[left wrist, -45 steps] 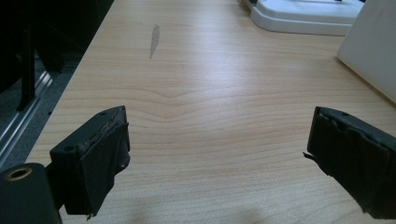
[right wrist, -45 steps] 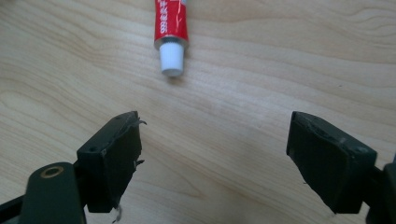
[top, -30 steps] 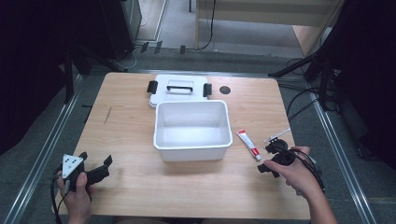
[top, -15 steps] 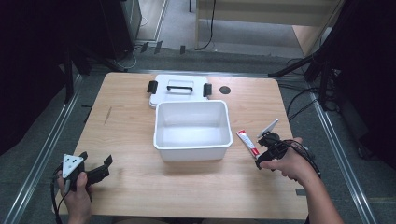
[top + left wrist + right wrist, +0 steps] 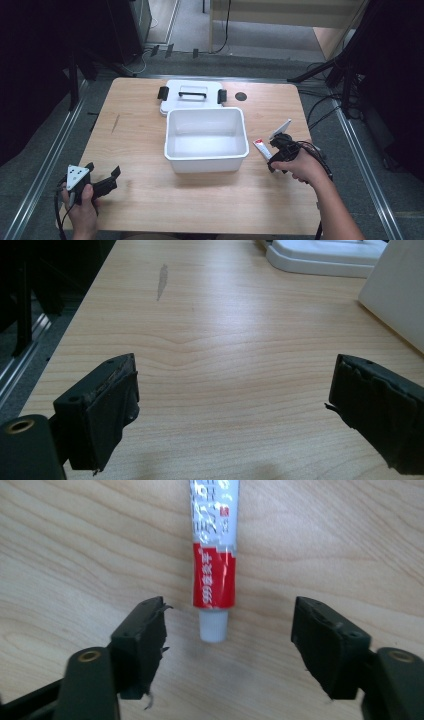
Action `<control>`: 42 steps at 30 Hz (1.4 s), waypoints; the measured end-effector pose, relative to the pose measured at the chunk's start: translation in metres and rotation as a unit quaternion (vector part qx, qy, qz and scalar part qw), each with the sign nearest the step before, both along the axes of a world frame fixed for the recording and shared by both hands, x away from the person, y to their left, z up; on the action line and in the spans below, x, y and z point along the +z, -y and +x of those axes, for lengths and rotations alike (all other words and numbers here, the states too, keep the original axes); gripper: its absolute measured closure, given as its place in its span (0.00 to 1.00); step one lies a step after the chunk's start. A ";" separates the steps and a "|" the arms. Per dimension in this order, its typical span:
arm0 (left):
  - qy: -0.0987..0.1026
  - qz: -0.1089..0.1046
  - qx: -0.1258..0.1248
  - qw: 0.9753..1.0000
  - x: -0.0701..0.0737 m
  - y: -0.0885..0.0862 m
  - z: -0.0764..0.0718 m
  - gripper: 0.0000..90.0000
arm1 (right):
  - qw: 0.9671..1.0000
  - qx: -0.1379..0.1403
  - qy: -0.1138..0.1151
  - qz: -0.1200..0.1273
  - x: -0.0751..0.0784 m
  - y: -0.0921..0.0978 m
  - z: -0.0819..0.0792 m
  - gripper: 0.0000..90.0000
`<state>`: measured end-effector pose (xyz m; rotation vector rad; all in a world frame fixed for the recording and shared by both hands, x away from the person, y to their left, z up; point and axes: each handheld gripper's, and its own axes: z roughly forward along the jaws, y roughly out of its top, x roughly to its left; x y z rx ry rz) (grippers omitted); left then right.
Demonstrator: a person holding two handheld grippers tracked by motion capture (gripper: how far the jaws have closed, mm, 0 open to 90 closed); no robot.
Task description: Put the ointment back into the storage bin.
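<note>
Your right gripper [image 5: 227, 640] hangs over the tube [image 5: 213, 560] with its jaws spread wide, one on each side of the white cap end, touching nothing. So the grasp is not yet made. The tube lies flat on the table [image 5: 140, 125], just to the right of the open white bin [image 5: 207, 160] (which looks empty, its lid [image 5: 192, 96] set behind it). Your left gripper [image 5: 235, 405] rests near the front left corner, jaws apart, holding nothing. Left to do, I'd judge: close on the tube, lift it, and drop it in the bin.
</note>
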<state>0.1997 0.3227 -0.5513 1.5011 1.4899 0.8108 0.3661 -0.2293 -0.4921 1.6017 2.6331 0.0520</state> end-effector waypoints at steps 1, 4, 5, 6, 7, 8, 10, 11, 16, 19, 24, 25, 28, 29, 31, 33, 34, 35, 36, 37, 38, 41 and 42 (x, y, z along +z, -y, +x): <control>0.000 0.000 0.000 1.000 0.000 0.000 0.000 0.07 | 1.000 0.002 -0.001 0.000 -0.001 -0.001 0.001 0.37; -0.001 0.000 0.000 1.000 0.000 0.000 0.000 0.08 | 1.000 0.006 -0.005 0.004 -0.003 -0.005 0.006 0.41; -0.001 0.000 0.000 1.000 0.000 0.000 0.000 0.07 | 1.000 0.005 -0.009 0.005 -0.003 -0.006 0.007 0.42; -0.001 0.000 -0.001 1.000 0.000 0.000 0.000 0.08 | 1.000 0.006 -0.011 0.009 -0.003 -0.007 0.008 0.44; -0.001 0.000 -0.001 1.000 0.000 0.000 0.000 0.08 | 1.000 0.005 -0.015 0.013 -0.004 -0.008 0.009 0.45; -0.001 -0.001 0.000 1.000 0.000 0.000 0.000 0.08 | 1.000 0.004 -0.018 0.015 -0.004 -0.009 0.011 0.46; -0.001 -0.001 -0.001 1.000 0.000 0.000 0.000 0.07 | 1.000 0.004 -0.023 0.019 -0.005 -0.010 0.013 0.50; -0.001 -0.001 -0.001 1.000 0.000 0.000 0.000 0.08 | 1.000 0.003 -0.027 0.017 -0.005 -0.010 0.015 0.52; 0.000 -0.003 -0.003 1.000 0.000 0.000 0.001 0.08 | 0.999 -0.014 -0.032 0.022 -0.006 -0.013 0.020 0.57; -0.001 -0.003 -0.003 1.000 0.000 0.000 0.001 0.08 | 0.999 -0.017 -0.033 0.021 -0.006 -0.015 0.023 0.61; -0.002 -0.004 -0.004 1.000 0.000 -0.001 0.001 0.08 | 0.999 -0.020 -0.036 0.013 -0.007 -0.019 0.027 0.64; -0.002 -0.004 -0.004 1.000 0.000 -0.001 0.001 0.08 | 0.999 -0.020 -0.037 0.013 -0.007 -0.020 0.028 0.66; -0.002 -0.004 -0.005 1.000 0.000 -0.001 0.001 0.08 | 0.999 -0.017 -0.040 0.008 -0.009 -0.021 0.030 0.70; -0.002 -0.004 -0.005 1.000 0.000 -0.001 0.001 0.08 | 0.999 -0.016 -0.042 0.006 -0.010 -0.021 0.030 0.71; -0.002 -0.005 -0.005 1.000 0.000 -0.001 0.001 0.08 | 0.999 -0.018 -0.045 0.004 -0.011 -0.021 0.031 0.73; -0.003 -0.005 -0.006 1.000 0.000 -0.001 0.001 0.08 | 0.999 -0.015 -0.045 0.004 -0.012 -0.021 0.032 0.75; -0.003 -0.004 -0.006 1.000 0.000 -0.001 0.001 0.08 | 0.999 -0.018 -0.045 0.003 -0.012 -0.021 0.032 0.76; -0.003 -0.004 -0.007 1.000 0.000 -0.001 0.001 0.08 | 0.999 -0.017 -0.043 0.003 -0.012 -0.021 0.032 0.77; -0.003 -0.004 -0.007 1.000 0.000 -0.001 0.001 0.08 | 0.999 -0.017 -0.043 0.002 -0.012 -0.021 0.032 0.79; -0.003 -0.004 -0.007 1.000 0.000 -0.001 0.001 0.08 | 0.999 -0.016 -0.043 0.000 -0.012 -0.021 0.032 0.79; -0.003 -0.003 -0.007 1.000 0.000 -0.001 0.001 0.08 | 0.999 -0.016 -0.042 -0.002 -0.012 -0.021 0.032 0.80; -0.005 -0.002 -0.008 1.000 0.000 0.000 0.001 0.08 | 0.999 -0.011 -0.037 -0.006 -0.012 -0.023 0.031 0.81; -0.005 -0.002 -0.008 1.000 0.000 0.000 0.002 0.08 | 0.999 -0.011 -0.038 -0.008 -0.012 -0.024 0.030 0.81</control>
